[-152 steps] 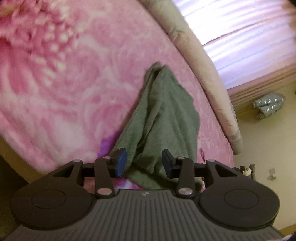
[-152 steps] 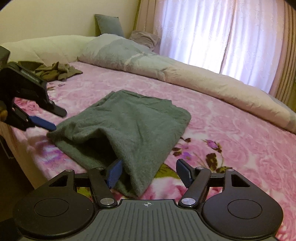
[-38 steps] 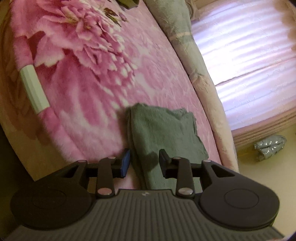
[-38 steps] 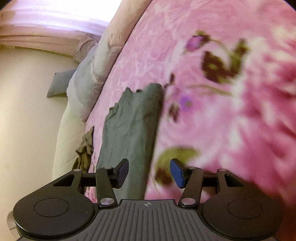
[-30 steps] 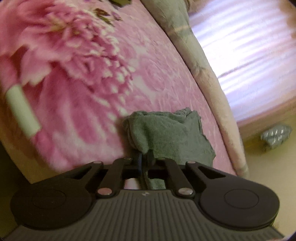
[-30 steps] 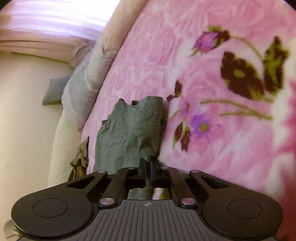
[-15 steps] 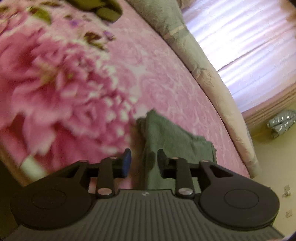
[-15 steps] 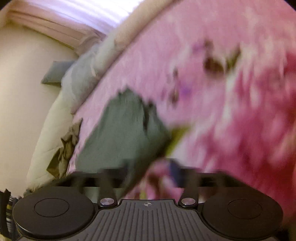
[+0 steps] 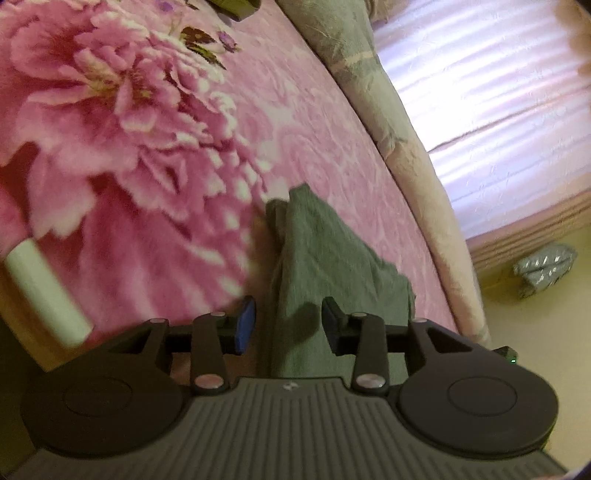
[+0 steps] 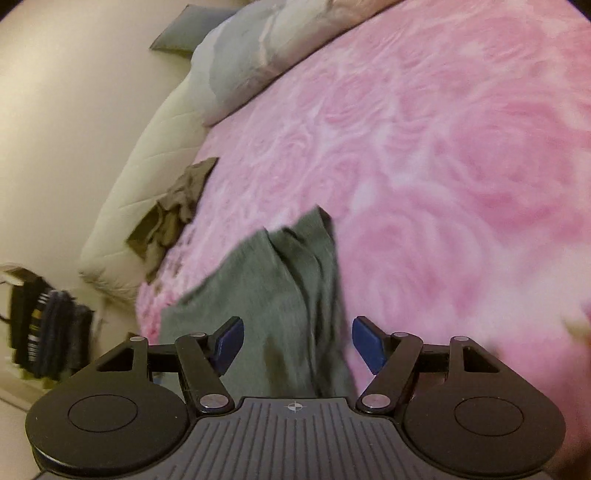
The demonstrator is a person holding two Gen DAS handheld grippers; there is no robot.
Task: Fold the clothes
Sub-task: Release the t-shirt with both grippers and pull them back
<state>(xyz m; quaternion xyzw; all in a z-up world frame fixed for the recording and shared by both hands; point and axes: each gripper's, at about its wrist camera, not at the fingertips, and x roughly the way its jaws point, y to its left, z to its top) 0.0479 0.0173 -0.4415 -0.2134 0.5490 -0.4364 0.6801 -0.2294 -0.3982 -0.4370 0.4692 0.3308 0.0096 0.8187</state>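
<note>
Pink floral blanket point(image 9: 155, 155), folded green garment point(image 9: 321, 266) at lower centre.
I see left gripper point(image 9: 288, 326) opening, right gripper point(image 10: 295, 345) closing (neither pinching the cloth).

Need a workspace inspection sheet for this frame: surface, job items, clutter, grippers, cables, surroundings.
Surface: pink floral blanket covering a bed; a white strip at its near edge, what it is I cannot tell.
Job's things: grey-green garment folded into a narrow strip, lying on the blanket; olive garment crumpled near the pale quilt.
Clutter: silver bag on the floor.
Grippers: left gripper jaws opening, fingers either side of the folded garment, not pressing it; right gripper jaws closing, garment edge between them, not pinched.
Cables: nothing seen.
Surroundings: curtain, rolled duvet, grey pillow, dark items by the wall, blurred.
</note>
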